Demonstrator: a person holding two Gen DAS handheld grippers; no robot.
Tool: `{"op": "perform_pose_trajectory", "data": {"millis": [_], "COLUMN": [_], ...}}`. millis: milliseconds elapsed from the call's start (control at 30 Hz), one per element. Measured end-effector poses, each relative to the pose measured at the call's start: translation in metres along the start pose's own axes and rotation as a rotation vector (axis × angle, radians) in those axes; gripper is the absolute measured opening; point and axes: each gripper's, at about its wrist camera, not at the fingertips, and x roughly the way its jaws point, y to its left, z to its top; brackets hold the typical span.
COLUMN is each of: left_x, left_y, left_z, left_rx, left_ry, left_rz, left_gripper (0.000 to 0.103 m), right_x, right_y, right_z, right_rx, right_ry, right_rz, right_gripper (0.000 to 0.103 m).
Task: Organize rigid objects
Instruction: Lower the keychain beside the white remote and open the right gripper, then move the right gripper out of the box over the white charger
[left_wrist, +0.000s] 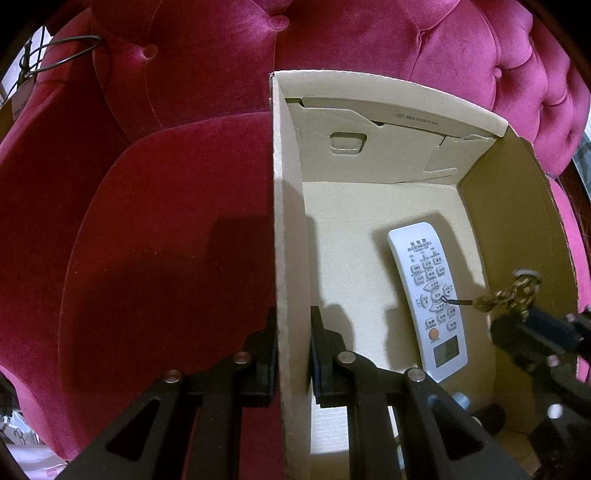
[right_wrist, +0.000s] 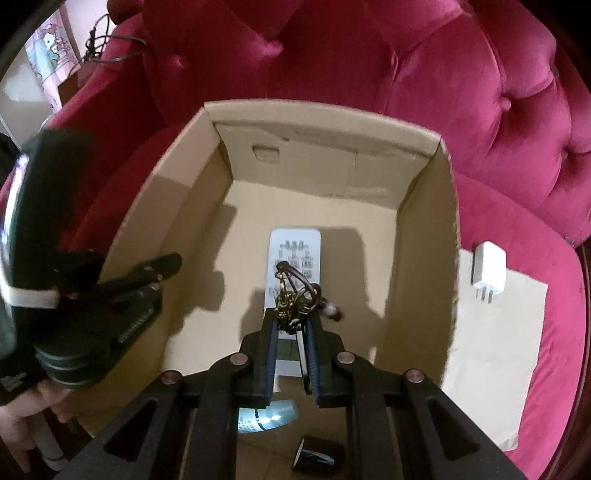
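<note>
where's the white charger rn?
Right wrist view, right side: the charger lies on brown paper on the sofa cushion, just outside the box's right wall.

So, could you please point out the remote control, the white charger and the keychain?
remote control (left_wrist: 428, 291): left wrist view, its button face.
white charger (right_wrist: 488, 266): right wrist view, its body.
keychain (right_wrist: 291, 299): right wrist view, its brass charm.

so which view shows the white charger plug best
The right wrist view: the white charger plug lies in full sight on a brown paper sheet outside the cardboard box. The left wrist view doesn't show it; the box wall blocks that side.
</note>
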Motion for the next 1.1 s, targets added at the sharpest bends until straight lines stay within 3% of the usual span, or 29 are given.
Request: {"op": "perform_pose_trajectory", "data": {"millis": [267,433,800,867,933,1100], "left_x": [0.0,0.0,0.001,0.0,0.001,0.001], "left_y": [0.0,0.001,-0.001,-0.001,-0.001,-0.002], "left_z": [0.0,0.0,-0.002,-0.001,-0.001,-0.001], "left_rx": [-0.001,-0.001,0.003,0.003,0.002,0.003], "left_ry": [0.0,-0.001,-0.001,-0.001,-0.001,-0.001], "left_rz": [-0.001,-0.001,0.002,0.001,0.001,0.002], "left_gripper": [0.015,0.015,0.015,0.015,0.015,0.015], "right_x": [0.026,0.032,0.031,0.029,0.028,0.017], "right_y": [-0.004,-0.007,-0.005,-0.004,-0.004,-0.004], "right_z": [-0.014,-0.017,-0.015,-0.015,-0.014,-0.01], "right_rx": [0.022,0.03,0.022,0.017,0.022,0.021], "right_ry": [0.095,0.111,0.109,0.101,0.094,0.065], "right_rz": [0.002,0.008,0.001,-0.002,-0.004,0.002], "right_gripper": [0.014,0.014,0.017,0.02,0.029,0.031]}}
